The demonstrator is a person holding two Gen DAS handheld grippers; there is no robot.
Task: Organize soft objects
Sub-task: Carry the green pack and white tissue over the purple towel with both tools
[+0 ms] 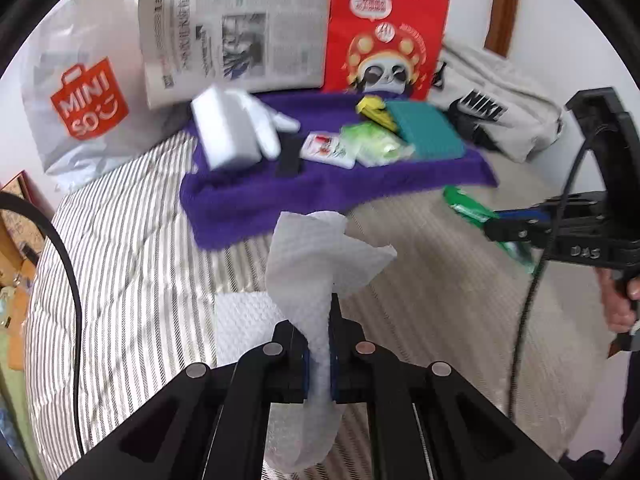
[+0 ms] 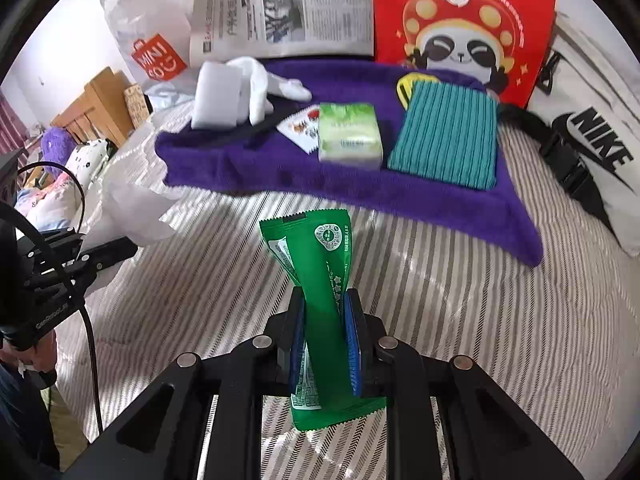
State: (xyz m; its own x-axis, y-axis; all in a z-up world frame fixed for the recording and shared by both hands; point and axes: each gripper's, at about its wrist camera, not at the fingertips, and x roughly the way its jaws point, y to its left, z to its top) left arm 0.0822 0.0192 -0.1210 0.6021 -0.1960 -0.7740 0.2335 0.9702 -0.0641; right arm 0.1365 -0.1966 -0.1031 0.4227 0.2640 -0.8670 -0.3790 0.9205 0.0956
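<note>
Both grippers (image 1: 319, 360) (image 2: 326, 344) are black, angular frames with round silver screws and blue pads (image 2: 354, 350). A black cable (image 1: 532, 300) loops off the one at three o'clock, white lettering on its side.

I see the purple plush towel (image 2: 352, 192) spread on the striped bed cover (image 2: 460, 320). On it, from left to right, lie a white foam block (image 2: 216, 98) with a white glove (image 2: 264, 88) against it, a pale green tissue pack (image 2: 349, 136) and a teal ribbed cloth (image 2: 444, 140). Behind the towel stand a folded newspaper (image 2: 288, 12) and, to its right, a red paper bag with a panda print (image 2: 464, 28). In front of the towel my right gripper (image 2: 326, 344) holds a green foil sachet (image 2: 316, 312); to its left my left gripper (image 1: 318, 354) holds a sheet of white bubble wrap (image 1: 316, 264).
</note>
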